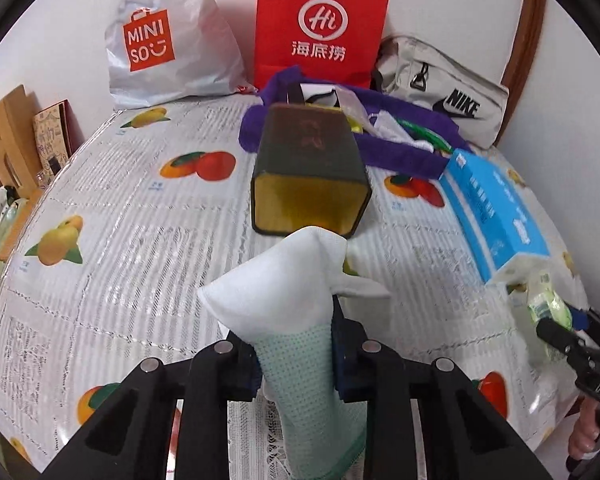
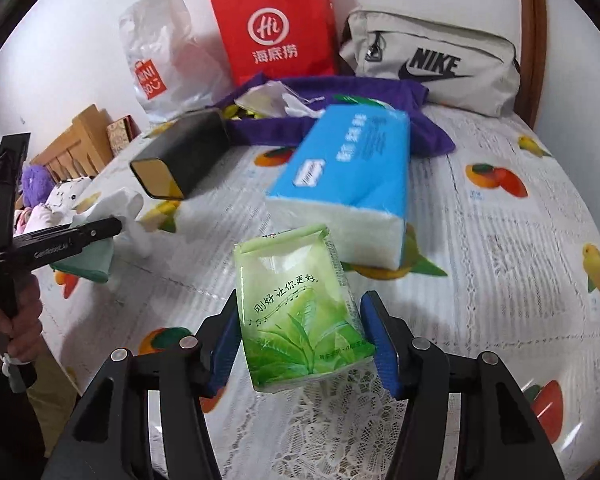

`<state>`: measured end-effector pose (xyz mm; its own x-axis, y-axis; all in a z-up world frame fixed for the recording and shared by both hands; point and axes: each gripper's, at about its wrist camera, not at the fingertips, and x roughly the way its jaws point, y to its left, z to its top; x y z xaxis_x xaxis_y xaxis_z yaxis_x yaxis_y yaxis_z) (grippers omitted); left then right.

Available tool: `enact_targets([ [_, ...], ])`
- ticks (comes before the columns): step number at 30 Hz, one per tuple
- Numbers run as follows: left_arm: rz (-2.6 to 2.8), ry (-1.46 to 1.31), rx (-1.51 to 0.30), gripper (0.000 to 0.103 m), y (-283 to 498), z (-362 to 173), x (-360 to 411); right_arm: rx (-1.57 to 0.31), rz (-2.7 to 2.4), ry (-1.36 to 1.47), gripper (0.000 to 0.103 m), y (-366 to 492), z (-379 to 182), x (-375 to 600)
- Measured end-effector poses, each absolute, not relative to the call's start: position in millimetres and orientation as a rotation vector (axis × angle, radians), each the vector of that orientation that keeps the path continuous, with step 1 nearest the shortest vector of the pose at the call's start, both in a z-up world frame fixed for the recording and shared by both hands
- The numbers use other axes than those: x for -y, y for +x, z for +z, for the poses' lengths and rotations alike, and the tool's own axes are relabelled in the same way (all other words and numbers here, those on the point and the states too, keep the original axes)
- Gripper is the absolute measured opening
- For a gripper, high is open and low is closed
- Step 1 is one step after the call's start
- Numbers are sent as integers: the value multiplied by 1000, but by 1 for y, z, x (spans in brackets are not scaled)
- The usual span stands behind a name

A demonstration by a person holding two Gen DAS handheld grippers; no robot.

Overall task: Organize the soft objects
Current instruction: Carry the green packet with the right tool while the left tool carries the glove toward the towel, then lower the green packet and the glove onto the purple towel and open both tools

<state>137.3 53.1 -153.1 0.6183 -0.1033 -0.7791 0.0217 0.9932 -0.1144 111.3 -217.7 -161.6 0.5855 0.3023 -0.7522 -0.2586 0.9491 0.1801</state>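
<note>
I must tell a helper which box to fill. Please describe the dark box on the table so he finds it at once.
On the fruit-print table, look before the red paper bag. The dark box lies on its side against the purple cloth. Its open mouth shows a yellow inside, unlike the blue tissue pack.

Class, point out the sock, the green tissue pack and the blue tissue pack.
sock (image 1: 284, 280), left wrist view, white toe part.
green tissue pack (image 2: 300, 312), right wrist view, printed front.
blue tissue pack (image 2: 352, 152), right wrist view, blue top face.

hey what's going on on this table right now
A person is tidying soft items with two handheld grippers. The left gripper is shut on a white and mint sock, lifted off the fruit-print tablecloth. The right gripper holds a green tissue pack near the blue tissue pack.
</note>
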Motion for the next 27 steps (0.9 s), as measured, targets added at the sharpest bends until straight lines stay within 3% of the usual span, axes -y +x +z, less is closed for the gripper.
enact_targets([
  [17,-111,-93,-807,25,163,-84,-50,-797,387,23,58,136,-95,214],
  [27,-107,-108,-802,25,194,-69,-52,-777,413,20,58,173,-77,212],
])
